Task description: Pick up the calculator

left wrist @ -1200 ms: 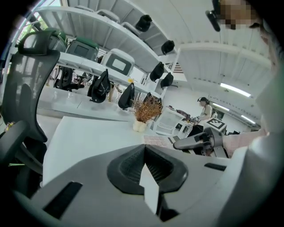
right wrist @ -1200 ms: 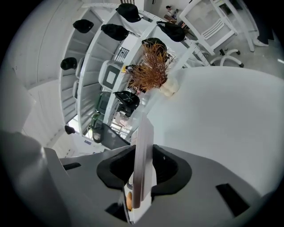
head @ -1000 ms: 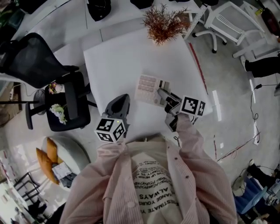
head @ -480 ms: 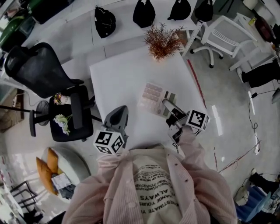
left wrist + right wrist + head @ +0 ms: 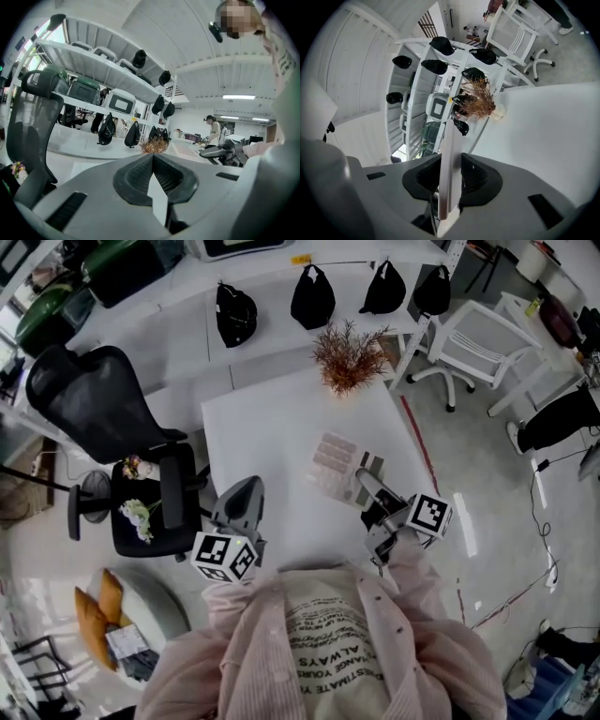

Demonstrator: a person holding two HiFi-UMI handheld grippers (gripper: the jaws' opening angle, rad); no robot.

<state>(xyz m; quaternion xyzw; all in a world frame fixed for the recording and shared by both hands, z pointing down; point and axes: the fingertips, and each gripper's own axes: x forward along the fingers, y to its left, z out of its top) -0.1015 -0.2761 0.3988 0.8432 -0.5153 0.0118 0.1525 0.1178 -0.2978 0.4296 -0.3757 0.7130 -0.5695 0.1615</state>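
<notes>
The calculator [image 5: 334, 463] is pale pink-white with rows of keys and a grey display end. It hangs in the air over the white table [image 5: 272, 418], held by that display end. My right gripper [image 5: 368, 486] is shut on it. In the right gripper view the calculator [image 5: 449, 150] shows edge-on as a thin white slab between the jaws. My left gripper [image 5: 246, 487] hovers over the table's near left part, shut with nothing in it, and in the left gripper view its tips [image 5: 153, 156] meet.
A dried brown plant [image 5: 349, 352] stands at the table's far edge. A black office chair [image 5: 103, 409] with flowers [image 5: 139, 514] on it is at the left, a white chair [image 5: 478, 334] at the right. Black bags [image 5: 309, 296] hang on the shelf behind.
Both grippers have risen above the table, and the right one has carried the calculator up with it. The table now looks smaller and further below.
</notes>
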